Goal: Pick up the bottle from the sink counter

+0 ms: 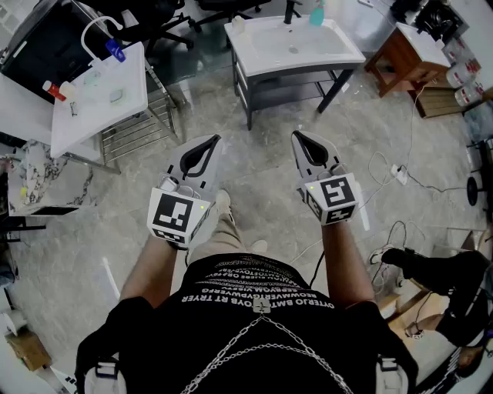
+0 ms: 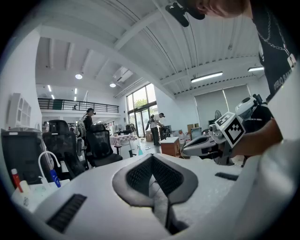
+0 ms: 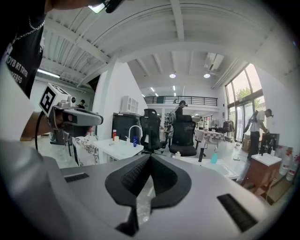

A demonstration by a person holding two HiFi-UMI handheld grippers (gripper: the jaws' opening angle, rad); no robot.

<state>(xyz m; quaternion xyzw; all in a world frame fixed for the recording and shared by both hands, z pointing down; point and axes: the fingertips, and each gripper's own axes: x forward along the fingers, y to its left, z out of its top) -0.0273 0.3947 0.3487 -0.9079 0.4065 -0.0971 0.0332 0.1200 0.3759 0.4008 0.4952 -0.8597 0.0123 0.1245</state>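
A teal bottle (image 1: 316, 14) stands at the back of a white sink counter (image 1: 339, 54), far ahead of me across the marble floor. It also shows small in the right gripper view as the teal bottle (image 3: 214, 157) and in the left gripper view (image 2: 139, 151). My left gripper (image 1: 214, 141) and right gripper (image 1: 296, 136) are held side by side at waist height, well short of the counter. Both are shut with nothing between the jaws. Each one's own view shows the same: left gripper (image 2: 153, 158), right gripper (image 3: 150, 157).
A second white sink counter (image 1: 77, 123) at the left carries a curved faucet, a blue bottle (image 1: 115, 51) and a red-capped bottle (image 1: 52, 91). A wooden cabinet (image 1: 404, 54) stands at the upper right. Cables (image 1: 400, 173) lie on the floor at the right. Office chairs (image 1: 154, 27) are at the back.
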